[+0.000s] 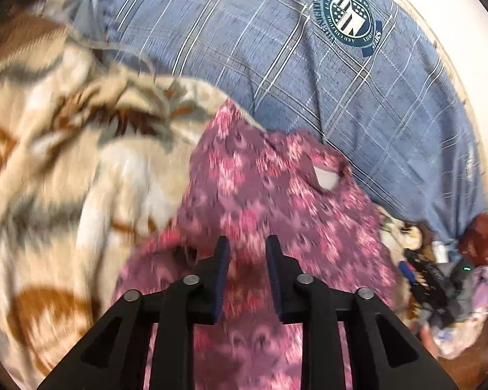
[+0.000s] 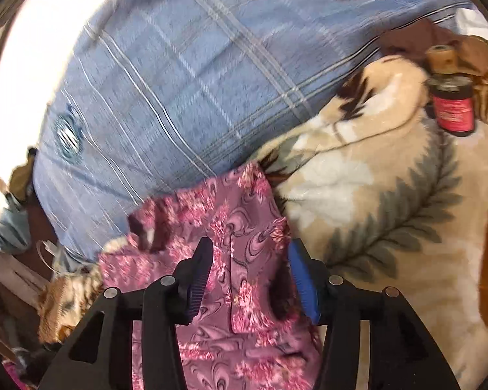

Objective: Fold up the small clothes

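While blurred, left wrist view: left gripper point(image 1: 246, 243), jaws slightly apart, nothing pinched, over pink floral garment point(image 1: 276, 188) lying on beige blanket point(image 1: 65, 169) beside blue plaid pillow point(image 1: 276, 65). Right wrist view: right gripper point(image 2: 250, 253), jaws spread, pads clear of garment beneath; red-labelled bottle point(image 2: 454, 107) on blanket.

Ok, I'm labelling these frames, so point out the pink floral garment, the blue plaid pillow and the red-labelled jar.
pink floral garment point(image 2: 244, 227): right wrist view, on its flat middle panel.
blue plaid pillow point(image 1: 276, 65): left wrist view, on its plaid face left of the round emblem.
red-labelled jar point(image 2: 454, 110): right wrist view, on its red label.
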`<action>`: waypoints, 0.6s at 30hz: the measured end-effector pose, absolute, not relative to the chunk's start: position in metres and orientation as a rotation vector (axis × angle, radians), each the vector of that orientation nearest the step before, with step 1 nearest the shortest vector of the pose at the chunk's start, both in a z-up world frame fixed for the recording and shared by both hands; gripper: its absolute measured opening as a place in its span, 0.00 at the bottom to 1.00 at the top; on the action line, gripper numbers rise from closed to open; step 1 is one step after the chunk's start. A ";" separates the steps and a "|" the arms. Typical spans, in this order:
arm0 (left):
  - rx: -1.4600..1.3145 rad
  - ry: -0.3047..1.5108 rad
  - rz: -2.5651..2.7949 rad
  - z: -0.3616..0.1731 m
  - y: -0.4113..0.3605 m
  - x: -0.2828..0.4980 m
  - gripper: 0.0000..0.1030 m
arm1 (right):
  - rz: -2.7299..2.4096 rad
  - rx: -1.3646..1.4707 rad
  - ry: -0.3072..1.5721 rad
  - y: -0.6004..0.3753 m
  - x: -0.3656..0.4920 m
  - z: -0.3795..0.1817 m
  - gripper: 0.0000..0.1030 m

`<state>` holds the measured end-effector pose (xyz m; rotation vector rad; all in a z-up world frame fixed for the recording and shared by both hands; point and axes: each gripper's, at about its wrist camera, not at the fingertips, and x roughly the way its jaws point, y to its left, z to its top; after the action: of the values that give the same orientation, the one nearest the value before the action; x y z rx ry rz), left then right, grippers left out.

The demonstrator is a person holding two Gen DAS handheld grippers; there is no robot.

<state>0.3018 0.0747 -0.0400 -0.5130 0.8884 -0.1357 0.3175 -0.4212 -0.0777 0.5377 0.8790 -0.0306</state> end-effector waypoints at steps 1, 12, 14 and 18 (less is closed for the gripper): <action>-0.492 0.896 -0.134 -0.042 0.071 0.308 0.24 | -0.004 0.537 0.850 -0.414 0.316 -0.075 0.43; -0.423 1.040 -0.032 -0.089 0.050 0.346 0.19 | -0.015 0.376 1.005 -0.377 0.319 -0.106 0.33; -0.383 1.029 -0.023 -0.077 0.052 0.336 0.19 | -0.005 0.374 0.986 -0.377 0.305 -0.091 0.39; -0.301 1.016 -0.012 -0.050 0.055 0.296 0.21 | 0.027 0.316 0.959 -0.378 0.248 -0.059 0.52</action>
<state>0.2960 0.0546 -0.0501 -0.3006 1.0160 -0.0121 0.2478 -0.3782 -0.0591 0.3163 0.9595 0.0271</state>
